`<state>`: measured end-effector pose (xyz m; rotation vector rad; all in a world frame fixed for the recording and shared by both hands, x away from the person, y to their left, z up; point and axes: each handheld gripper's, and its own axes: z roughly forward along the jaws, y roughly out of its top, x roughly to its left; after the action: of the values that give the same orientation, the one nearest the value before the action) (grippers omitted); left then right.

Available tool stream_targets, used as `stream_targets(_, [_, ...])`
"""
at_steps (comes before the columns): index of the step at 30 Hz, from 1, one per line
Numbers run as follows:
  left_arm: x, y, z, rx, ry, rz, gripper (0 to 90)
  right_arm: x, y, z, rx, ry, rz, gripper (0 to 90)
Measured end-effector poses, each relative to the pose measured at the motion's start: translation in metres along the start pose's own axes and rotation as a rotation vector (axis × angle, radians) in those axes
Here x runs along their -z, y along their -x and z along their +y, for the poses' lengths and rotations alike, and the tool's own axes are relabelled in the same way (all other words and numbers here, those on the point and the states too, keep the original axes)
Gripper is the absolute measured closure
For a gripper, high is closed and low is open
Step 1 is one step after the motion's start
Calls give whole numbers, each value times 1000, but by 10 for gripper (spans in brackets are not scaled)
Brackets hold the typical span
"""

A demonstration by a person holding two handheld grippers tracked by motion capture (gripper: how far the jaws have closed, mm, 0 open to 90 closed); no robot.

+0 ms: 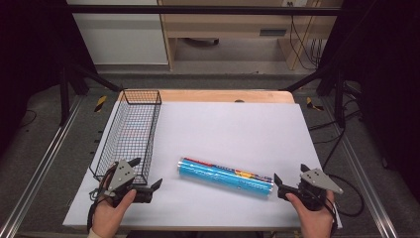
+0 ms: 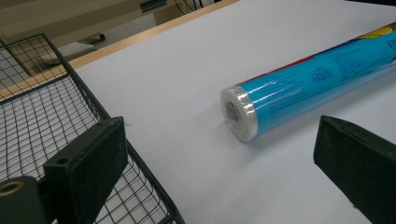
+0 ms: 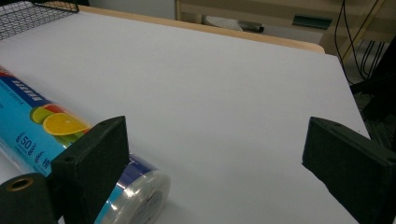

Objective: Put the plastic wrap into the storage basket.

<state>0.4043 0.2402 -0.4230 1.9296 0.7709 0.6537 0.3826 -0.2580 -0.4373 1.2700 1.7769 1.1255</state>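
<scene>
A blue plastic-wrapped roll (image 1: 226, 176) with fruit pictures lies flat on the white table, slanting from left to lower right. My left gripper (image 1: 145, 174) stands open at the near left, beside the wire basket's near corner, with nothing between its jaws. The roll's left end (image 2: 239, 113) lies just ahead of it. My right gripper (image 1: 290, 175) stands open at the near right, close to the roll's right end (image 3: 140, 196), which sits behind its left jaw. Each gripper is held by a hand coming in from the bottom edge.
A black wire basket (image 1: 130, 130) stands along the table's left side and looks empty; its rim (image 2: 84, 88) runs past my left jaw. The white sheet (image 1: 233, 129) covers the table up to a wooden strip at the far edge. Metal rails flank the table.
</scene>
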Motion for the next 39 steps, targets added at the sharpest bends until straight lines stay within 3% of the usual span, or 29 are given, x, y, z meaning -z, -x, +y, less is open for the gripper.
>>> stream_targets(6, [2,-3,1,5,-6,-24,31,0,-3,2,27,-27,48,70])
stream_targets(10, [1,-6,13,-36,-24,-52,32,1,-7,14,117,-64,80,69])
stream_targets(13, [0,-6,17,-62,-31,-51,32,2,-10,25,187,-92,84,64])
stream_targets(19, [1,-2,11,-77,-40,-57,32,2,-8,29,174,-83,90,57])
stream_targets(22, [2,0,10,-86,-46,-64,32,0,-7,35,200,-119,140,43])
stream_targets(27, [0,4,8,-97,-58,-73,32,-8,-20,55,315,-203,264,44])
stream_targets(28, [0,5,9,-103,-59,-76,32,-14,-27,63,363,-238,314,49])
stream_targets(29, [0,6,9,-107,-58,-82,32,-14,-27,63,363,-238,314,49])
stream_targets(37, [-1,11,12,-130,-58,-104,32,-55,-55,71,520,-374,502,76])
stream_targets(39, [-1,11,12,-129,-61,-110,32,-59,-57,70,534,-387,513,83])
